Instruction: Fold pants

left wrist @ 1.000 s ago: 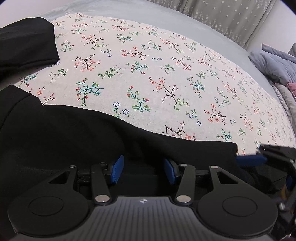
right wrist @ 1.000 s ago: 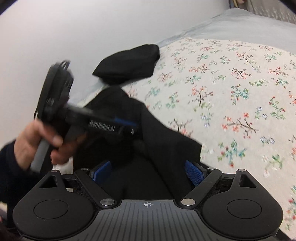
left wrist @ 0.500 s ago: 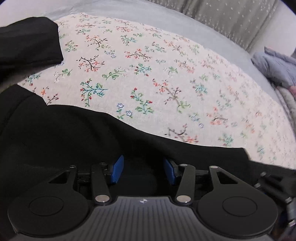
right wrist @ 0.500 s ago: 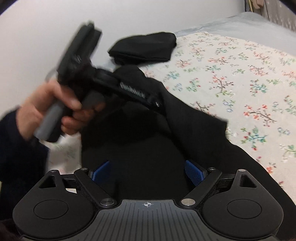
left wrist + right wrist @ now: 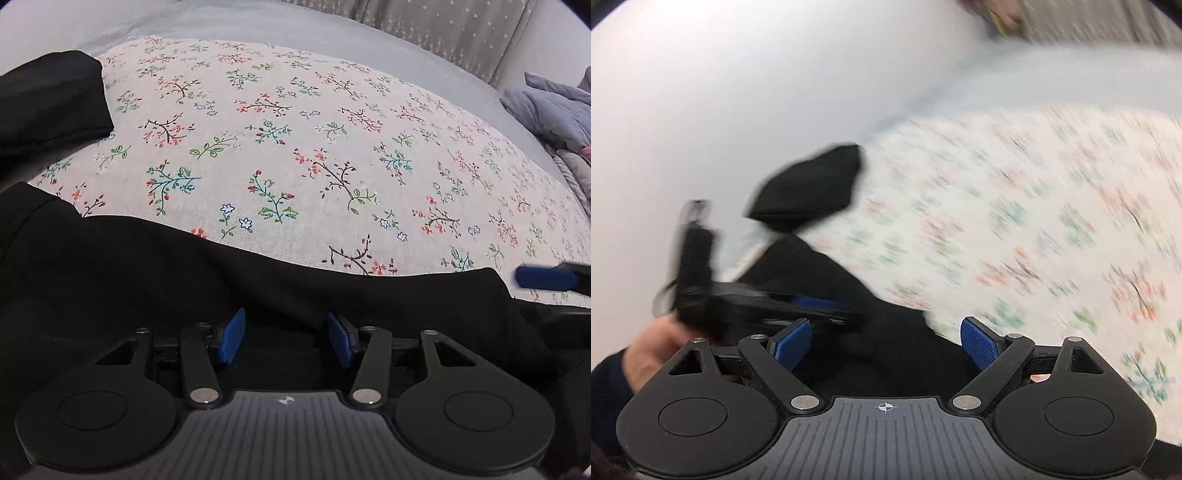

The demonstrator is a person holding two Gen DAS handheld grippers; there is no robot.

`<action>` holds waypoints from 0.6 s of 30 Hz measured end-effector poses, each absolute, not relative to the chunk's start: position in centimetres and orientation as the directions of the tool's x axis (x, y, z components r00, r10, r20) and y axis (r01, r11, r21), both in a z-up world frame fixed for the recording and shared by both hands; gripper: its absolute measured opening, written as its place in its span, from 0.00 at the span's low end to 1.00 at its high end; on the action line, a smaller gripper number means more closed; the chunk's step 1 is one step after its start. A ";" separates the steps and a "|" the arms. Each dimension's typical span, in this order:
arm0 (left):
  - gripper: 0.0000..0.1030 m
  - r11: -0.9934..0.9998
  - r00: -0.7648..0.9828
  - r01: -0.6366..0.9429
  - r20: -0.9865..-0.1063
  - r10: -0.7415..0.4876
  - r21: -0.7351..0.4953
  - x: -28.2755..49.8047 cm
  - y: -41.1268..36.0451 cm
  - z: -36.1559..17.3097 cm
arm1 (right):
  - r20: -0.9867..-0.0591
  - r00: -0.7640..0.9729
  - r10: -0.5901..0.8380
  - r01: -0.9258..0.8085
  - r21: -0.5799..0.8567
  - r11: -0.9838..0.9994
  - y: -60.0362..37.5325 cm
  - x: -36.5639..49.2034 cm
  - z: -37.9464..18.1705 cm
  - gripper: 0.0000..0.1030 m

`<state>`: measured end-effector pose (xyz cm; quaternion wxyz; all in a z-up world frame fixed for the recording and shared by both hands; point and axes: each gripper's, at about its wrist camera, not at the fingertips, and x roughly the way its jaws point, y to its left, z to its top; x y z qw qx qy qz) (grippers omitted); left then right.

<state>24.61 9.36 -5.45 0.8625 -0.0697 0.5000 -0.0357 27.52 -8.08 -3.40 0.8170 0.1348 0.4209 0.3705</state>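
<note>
Pants (image 5: 184,280) edge near, floral sheet (image 5: 314,147) open beyond

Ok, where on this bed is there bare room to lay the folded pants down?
The flowered sheet is bare across its middle and far side, between the black pants at the near edge and the grey bedding at the far right. It is crowded at the near edge, where both grippers work, and at the left corner, where a folded black garment sits.

No words, numbers or brand names can be read anywhere. The only signs are a small pale emblem on the ribbed grey body of the left hand-held gripper (image 5: 283,338), and a white crosshair mark at the same spot on the right hand-held gripper (image 5: 886,345).
</note>
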 end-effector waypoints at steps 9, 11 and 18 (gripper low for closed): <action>0.37 0.982 0.491 -0.025 -0.858 -0.153 -0.189 24.4 10.0 -5.1 | -0.639 0.283 0.716 -0.700 0.372 0.609 -2.8 22.4 -3.0 0.87; 0.37 0.982 0.491 -0.025 -0.858 -0.153 -0.189 24.4 10.0 -5.1 | -0.677 0.287 0.678 -0.713 0.322 0.623 -1.6 22.0 -3.5 0.88; 0.37 0.975 0.485 -0.039 -0.857 -0.171 -0.217 24.6 10.6 -5.1 | -0.682 0.333 0.651 -0.684 0.300 0.665 0.4 23.4 -5.0 0.89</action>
